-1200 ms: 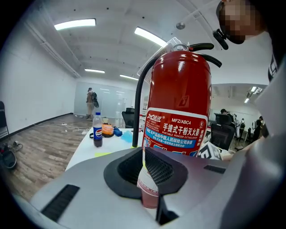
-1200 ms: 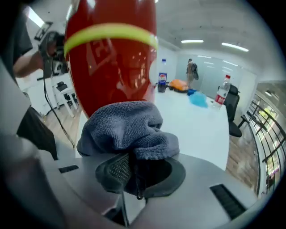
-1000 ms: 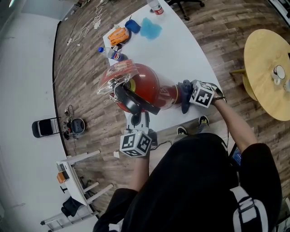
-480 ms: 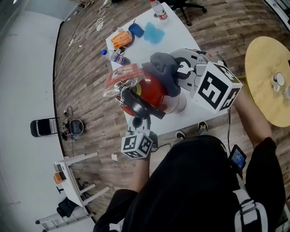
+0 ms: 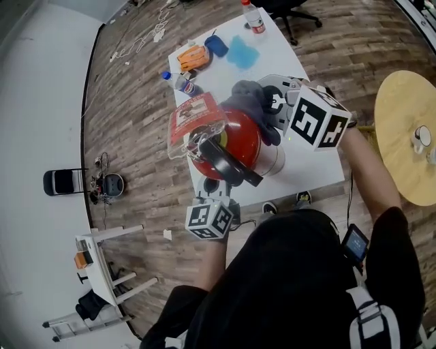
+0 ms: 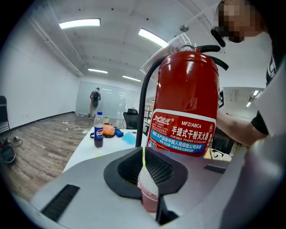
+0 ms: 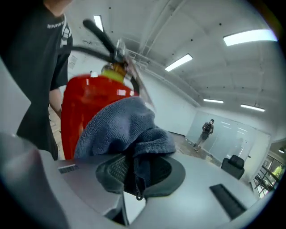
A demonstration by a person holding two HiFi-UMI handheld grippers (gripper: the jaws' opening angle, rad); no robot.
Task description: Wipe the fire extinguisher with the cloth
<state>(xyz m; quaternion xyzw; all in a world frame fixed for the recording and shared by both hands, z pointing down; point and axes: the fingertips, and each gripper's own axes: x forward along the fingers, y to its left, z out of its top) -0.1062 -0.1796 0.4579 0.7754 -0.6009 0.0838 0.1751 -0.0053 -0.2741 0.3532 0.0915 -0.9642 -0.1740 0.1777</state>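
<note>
A red fire extinguisher (image 5: 231,140) (image 6: 187,89) (image 7: 82,103) stands upright on the white table (image 5: 300,170), with a black handle, a black hose and a clear laminated tag (image 5: 194,116) at its top. My right gripper (image 5: 272,105) (image 7: 134,174) is shut on a grey-blue cloth (image 5: 251,102) (image 7: 120,129), which lies bunched against the cylinder's upper shoulder. My left gripper (image 5: 211,187) (image 6: 149,192) sits low at the near side of the extinguisher, a little away from the cylinder. It is shut on a small pinkish tag-like piece (image 6: 149,190) with a yellow tie.
At the table's far end lie a cola bottle (image 5: 180,83) (image 6: 98,129), an orange object (image 5: 193,57), a blue cloth (image 5: 244,51) and a water bottle (image 5: 253,17). A round wooden table (image 5: 402,136) stands to the right. A black chair (image 5: 65,182) stands on the floor to the left.
My right gripper has risen with the cloth from the extinguisher's lower right side to its upper shoulder and has rolled. The left gripper has stayed in place.
</note>
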